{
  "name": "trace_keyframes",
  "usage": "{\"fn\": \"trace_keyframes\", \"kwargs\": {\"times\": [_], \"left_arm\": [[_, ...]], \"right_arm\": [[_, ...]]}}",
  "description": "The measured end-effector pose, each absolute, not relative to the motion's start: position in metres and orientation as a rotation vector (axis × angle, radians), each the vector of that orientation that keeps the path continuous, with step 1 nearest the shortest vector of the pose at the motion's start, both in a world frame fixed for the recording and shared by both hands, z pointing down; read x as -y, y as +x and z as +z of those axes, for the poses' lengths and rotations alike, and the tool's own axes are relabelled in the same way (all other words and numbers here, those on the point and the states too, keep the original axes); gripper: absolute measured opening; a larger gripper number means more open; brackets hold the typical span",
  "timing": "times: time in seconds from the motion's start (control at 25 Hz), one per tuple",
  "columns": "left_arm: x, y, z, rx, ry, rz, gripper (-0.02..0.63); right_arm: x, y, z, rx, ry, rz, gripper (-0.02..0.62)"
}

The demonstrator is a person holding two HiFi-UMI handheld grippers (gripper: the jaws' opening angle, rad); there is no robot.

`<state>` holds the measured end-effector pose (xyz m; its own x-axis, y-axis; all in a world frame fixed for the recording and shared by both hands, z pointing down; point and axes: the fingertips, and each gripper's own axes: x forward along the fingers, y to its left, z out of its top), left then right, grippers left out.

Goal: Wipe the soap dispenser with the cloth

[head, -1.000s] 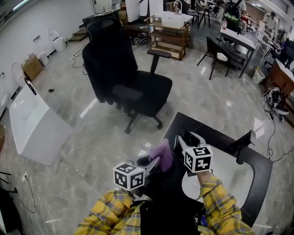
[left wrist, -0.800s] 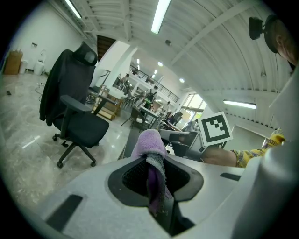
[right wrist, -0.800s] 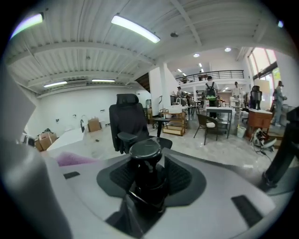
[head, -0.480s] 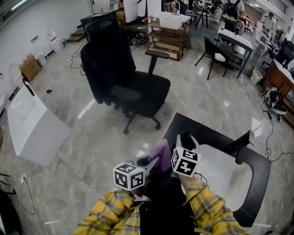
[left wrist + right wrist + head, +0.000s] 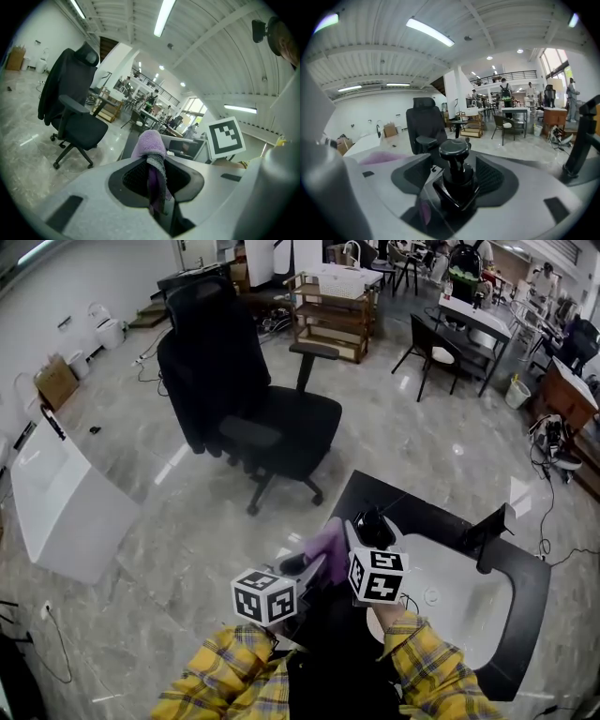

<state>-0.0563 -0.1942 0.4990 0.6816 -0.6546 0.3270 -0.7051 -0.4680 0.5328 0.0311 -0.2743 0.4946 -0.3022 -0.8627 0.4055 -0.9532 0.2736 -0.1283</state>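
- Stretches out well ahead of both pairs of jaws: glossy grey marble floor (image 5: 412, 427) of a big open workroom.
- Stands on it, well beyond the jaw tips: black office chair (image 5: 244, 409).
- Lies under the right jaws: black counter (image 5: 536, 582) with white basin (image 5: 464, 601).
- Opening, pads clear of the black soap dispenser (image 5: 454, 159) between them: right gripper (image 5: 452, 176).
- Clenched on the purple cloth (image 5: 150, 145), which bulges past the tips: left gripper (image 5: 154, 176).

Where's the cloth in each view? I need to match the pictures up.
Head view: cloth at low centre.
Left gripper view: centre, clamped in the left gripper.
Right gripper view: purple blur low at the left.
Shared landmark: the black chair.
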Motion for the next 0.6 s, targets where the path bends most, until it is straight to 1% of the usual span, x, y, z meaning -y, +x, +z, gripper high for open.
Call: {"fn": "trace_keyframes", "kwargs": {"times": [0.12,0.28,0.6], "left_arm": [[0.198,-0.053,0.494,1.037,2.247,0.071,0.064],[0.204,-0.042,0.483,1.027,2.294,0.041,0.064],[0.213,-0.008,0.485,0.964,2.325,0.043,0.064]], "right_arm": [[0.258,0.035,0.484,2.388,1.590,0.401,0.262],[0.234,0.052,0.471,2.436,1.605,0.239,0.262],[0.227,0.091,0.486,2.376,1.737,0.406,0.262]]}}
